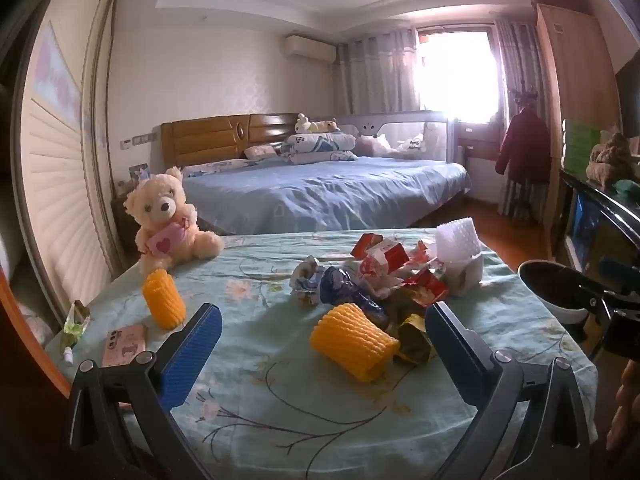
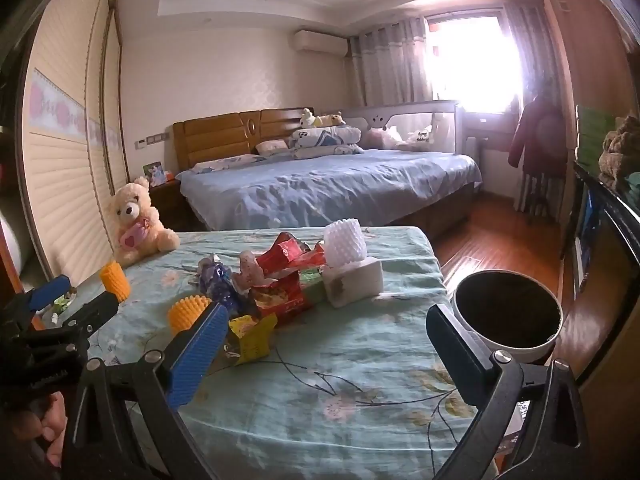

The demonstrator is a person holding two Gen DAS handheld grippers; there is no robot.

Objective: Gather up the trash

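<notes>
Hovering over worktop [image 1: 280, 400] | both jaws wide, empty | left gripper [image 1: 324, 332] frames yellow foam sleeve [image 1: 354, 342], frame centre | risk: soft foam slips, snags wrapper pile [image 1: 384, 276]

I'm getting daylight from the window [image 1: 456, 76], blown out with pink glare. Room is dimmer near me, soft shadows on worktop [image 1: 280, 344], heavy fisheye bending, dark corners.

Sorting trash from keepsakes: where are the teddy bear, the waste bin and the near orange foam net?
teddy bear [image 1: 166, 222]: left wrist view, chest.
waste bin [image 2: 516, 348]: right wrist view, white outer wall.
orange foam net [image 1: 352, 342]: left wrist view, ribbed side.
</notes>
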